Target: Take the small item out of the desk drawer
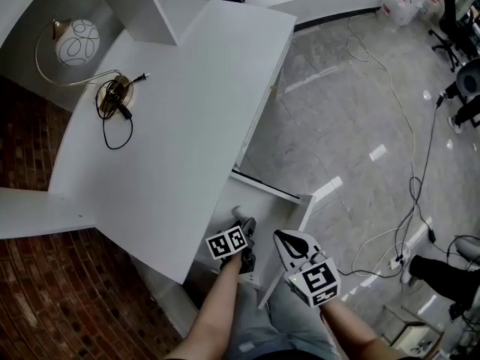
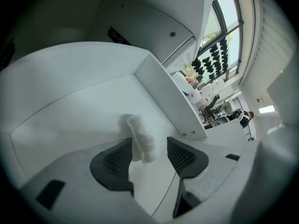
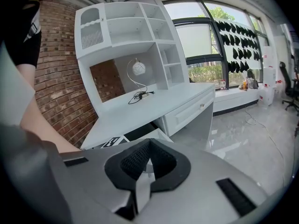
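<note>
The small item (image 2: pixel 140 136) is looking like a soft white tuft, fluffy as cotton, with fuzzy edges. It is lying on the floor of the open drawer (image 2: pixel 168 97), between the jaws of the left gripper (image 2: pixel 149 146). These jaws are standing well apart, not squeezing. The tuft is touching one pad, and a gap is showing before the other. Only the left gripper view is showing this closely. In the head view the left gripper (image 1: pixel 247 227) is reaching into the drawer (image 1: pixel 274 191), and the tuft is only a pale spot just ahead of it. The right gripper (image 3: pixel 148 149) is holding its jaws closed together, with nothing between them. It is hanging just to the right of the left gripper, outside the drawer. Its own view is showing the white table (image 3: pixel 154 104) and a globe lamp (image 3: pixel 138 68) far ahead.
</note>
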Available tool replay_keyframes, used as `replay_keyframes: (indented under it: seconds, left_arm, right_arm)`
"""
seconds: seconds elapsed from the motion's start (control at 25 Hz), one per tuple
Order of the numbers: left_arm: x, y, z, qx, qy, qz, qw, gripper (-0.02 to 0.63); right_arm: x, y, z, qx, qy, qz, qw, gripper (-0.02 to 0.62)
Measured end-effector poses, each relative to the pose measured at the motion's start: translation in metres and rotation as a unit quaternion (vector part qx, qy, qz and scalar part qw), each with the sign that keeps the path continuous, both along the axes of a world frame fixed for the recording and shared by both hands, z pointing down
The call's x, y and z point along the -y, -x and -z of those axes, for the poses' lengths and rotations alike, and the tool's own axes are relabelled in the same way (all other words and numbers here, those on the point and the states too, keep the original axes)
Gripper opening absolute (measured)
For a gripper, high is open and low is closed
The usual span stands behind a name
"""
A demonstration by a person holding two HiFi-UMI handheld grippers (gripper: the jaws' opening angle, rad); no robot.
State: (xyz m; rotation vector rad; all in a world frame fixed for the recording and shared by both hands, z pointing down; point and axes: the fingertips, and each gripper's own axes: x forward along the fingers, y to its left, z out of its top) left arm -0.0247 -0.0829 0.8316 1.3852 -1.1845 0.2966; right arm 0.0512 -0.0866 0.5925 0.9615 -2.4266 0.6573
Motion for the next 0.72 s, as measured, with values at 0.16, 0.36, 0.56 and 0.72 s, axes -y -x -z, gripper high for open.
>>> replay_keyframes:
  seconds: [0.16,0.36,0.56,0.72]
  left_arm:
    - [0.002,0.002,-0.006,0.003,0.004,0.0,1.0,0.219]
    - [0.002,0.004,-0.009,0.015,0.005,-0.005,0.9999,0.219]
    - [0.002,0.003,-0.013,0.017,0.012,-0.021,0.9996,0.219]
    - [0.001,0.005,-0.02,0.026,0.023,-0.026,0.999,0.218]
  right_arm:
    - [0.003,0.003,0.0,-0.001,-0.001,0.003,1.0,-0.002]
    - [0.003,0.005,0.0,0.0,-0.003,0.003,1.0,-0.002]
    - [0.001,0.007,0.0,-0.003,0.0,0.002,1.0,-0.002]
    - [-0.002,0.007,-0.002,-0.005,0.001,0.004,1.0,-0.002]
